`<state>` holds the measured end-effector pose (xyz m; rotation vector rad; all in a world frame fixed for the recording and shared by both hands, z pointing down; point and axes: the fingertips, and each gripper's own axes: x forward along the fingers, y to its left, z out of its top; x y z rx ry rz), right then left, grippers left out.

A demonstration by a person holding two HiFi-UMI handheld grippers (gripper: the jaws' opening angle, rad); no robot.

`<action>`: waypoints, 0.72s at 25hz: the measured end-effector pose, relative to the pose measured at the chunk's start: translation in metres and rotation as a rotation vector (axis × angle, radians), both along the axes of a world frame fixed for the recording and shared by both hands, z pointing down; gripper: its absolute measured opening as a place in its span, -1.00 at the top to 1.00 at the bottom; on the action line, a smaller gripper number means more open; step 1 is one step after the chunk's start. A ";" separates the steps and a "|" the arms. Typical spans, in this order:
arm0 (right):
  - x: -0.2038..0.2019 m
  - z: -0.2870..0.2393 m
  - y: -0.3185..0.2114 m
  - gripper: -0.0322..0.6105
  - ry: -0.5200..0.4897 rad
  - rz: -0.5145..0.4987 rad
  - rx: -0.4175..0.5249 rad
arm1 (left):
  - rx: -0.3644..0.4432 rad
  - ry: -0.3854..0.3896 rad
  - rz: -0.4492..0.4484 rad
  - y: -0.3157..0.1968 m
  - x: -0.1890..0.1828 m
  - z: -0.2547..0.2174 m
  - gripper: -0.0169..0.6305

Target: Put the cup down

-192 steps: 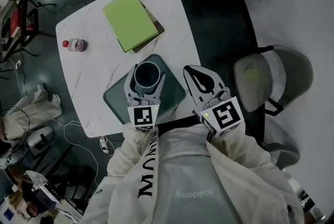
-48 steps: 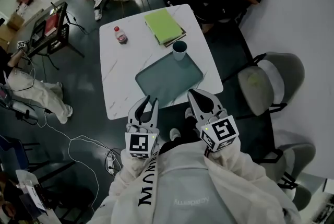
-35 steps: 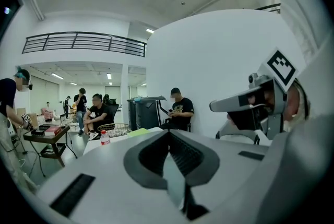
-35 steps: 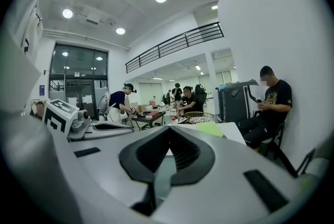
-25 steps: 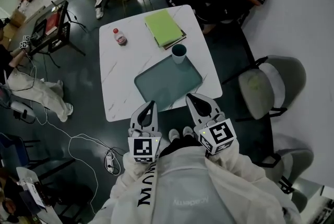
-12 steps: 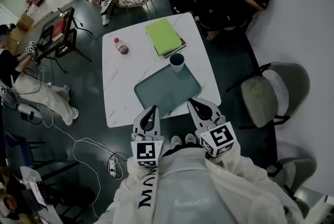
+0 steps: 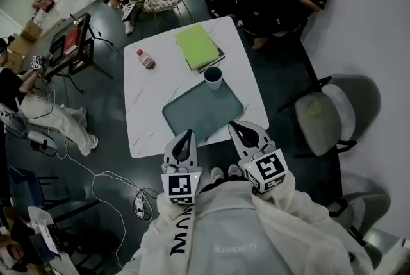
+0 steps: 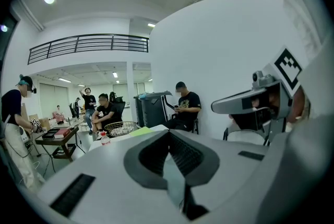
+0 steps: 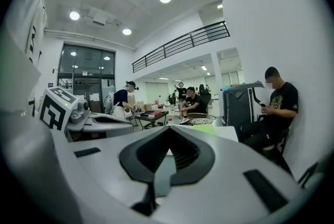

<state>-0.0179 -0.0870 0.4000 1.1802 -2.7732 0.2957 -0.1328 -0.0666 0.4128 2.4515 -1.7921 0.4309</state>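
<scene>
Standing upright on the white bench (image 7: 144, 107) at the tray's (image 7: 198, 115) far corner, the cup (image 7: 213, 77) lay well ahead of the left gripper (image 7: 186, 136) and right gripper (image 7: 236, 127), both hovering off the near edge with fingers (image 7: 251, 136) pressed together on nothing, the right seemingly nearer.

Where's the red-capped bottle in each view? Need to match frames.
Head view: bottle, upper centre-left, on the white table's left side.
Left gripper view: bottle, left of centre, below mid-height.
Right gripper view: bottle, dead centre, slightly below mid-height.
Shared landmark: green book, right of it throughout.
</scene>
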 end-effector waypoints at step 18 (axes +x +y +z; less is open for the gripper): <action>0.001 0.002 -0.001 0.89 0.005 0.005 -0.001 | -0.004 0.007 0.011 -0.001 0.004 0.003 0.91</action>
